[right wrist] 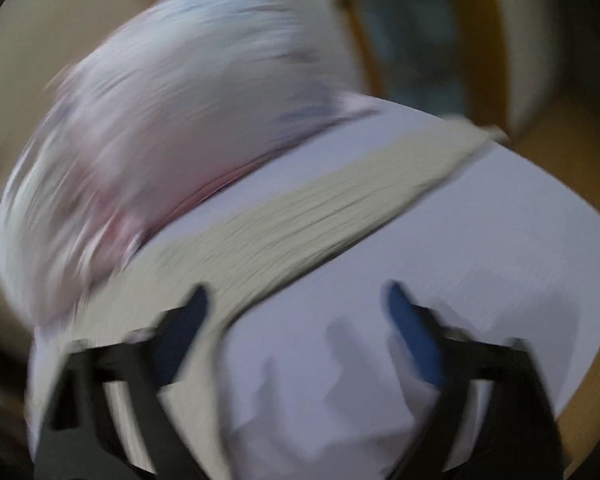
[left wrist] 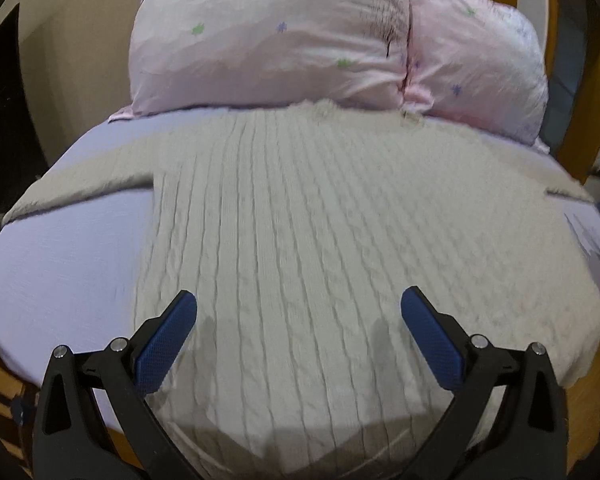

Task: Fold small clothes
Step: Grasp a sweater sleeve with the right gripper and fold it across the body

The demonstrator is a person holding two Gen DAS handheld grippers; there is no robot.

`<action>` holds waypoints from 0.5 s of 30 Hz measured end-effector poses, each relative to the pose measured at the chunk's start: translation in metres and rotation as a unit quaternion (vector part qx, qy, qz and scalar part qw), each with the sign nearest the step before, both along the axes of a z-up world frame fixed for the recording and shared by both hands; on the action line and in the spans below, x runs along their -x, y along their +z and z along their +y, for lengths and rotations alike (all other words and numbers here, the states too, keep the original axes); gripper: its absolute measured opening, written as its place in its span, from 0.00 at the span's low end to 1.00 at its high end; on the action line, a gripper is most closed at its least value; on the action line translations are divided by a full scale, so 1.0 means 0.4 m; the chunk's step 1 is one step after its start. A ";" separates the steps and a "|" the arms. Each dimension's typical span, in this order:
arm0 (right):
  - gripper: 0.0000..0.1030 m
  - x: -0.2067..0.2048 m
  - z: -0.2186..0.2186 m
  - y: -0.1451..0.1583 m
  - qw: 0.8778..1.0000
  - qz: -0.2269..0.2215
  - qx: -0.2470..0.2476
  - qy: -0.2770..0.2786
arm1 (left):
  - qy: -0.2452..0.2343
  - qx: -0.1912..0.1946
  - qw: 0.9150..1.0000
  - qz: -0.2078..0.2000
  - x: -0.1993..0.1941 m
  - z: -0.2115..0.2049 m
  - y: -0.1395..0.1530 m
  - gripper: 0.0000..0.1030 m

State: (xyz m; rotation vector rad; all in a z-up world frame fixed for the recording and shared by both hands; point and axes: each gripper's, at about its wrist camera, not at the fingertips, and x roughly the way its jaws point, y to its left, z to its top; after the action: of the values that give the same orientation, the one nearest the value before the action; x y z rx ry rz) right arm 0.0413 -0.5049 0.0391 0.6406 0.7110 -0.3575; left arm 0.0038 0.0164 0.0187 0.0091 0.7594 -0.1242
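A cream cable-knit sweater (left wrist: 300,216) lies flat on the lilac bed sheet (left wrist: 60,264), both sleeves spread out to the sides. My left gripper (left wrist: 299,304) is open and empty, hovering just above the sweater's lower body. The right wrist view is heavily blurred. It shows one sweater sleeve (right wrist: 320,208) running diagonally across the sheet (right wrist: 480,260). My right gripper (right wrist: 296,296) is open and empty, its left finger over the sleeve near the body and its right finger over bare sheet.
Two pink pillows (left wrist: 268,36) (left wrist: 480,68) lie at the head of the bed, touching the sweater's collar; they are a blurred mass in the right wrist view (right wrist: 172,128). A wooden bed frame (left wrist: 572,128) borders the mattress on the right. A beige wall is at the left.
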 end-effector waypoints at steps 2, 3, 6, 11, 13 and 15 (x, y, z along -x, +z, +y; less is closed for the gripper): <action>0.52 -0.040 -0.141 -0.039 0.997 0.020 -0.049 -0.058 | -0.008 0.025 1.000 -0.010 -0.026 0.027 0.021 0.99; 0.48 -0.057 -0.201 -0.059 0.994 0.032 -0.066 -0.083 | -0.009 0.036 0.999 -0.015 -0.036 0.042 0.030 0.99; 0.44 -0.077 -0.317 -0.095 0.985 0.045 -0.093 -0.138 | 0.001 0.086 0.996 -0.024 -0.080 0.107 0.053 0.99; 0.29 -0.117 -0.418 -0.127 0.976 0.031 -0.121 -0.180 | 0.056 0.166 0.984 -0.037 -0.132 0.243 0.061 0.99; 0.10 -0.139 -0.446 -0.141 0.974 0.029 -0.125 -0.188 | 0.083 0.174 0.980 -0.036 -0.147 0.289 0.058 0.99; 0.07 -0.160 -0.460 -0.146 0.974 0.025 -0.125 -0.186 | 0.115 0.179 0.976 -0.037 -0.159 0.341 0.053 0.99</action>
State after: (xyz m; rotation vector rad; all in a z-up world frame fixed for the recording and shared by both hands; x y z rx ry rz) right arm 0.1052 -0.6888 -0.0192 1.0122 0.6884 -0.6362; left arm 0.0673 0.1528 0.0401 -0.4136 0.6502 -0.0380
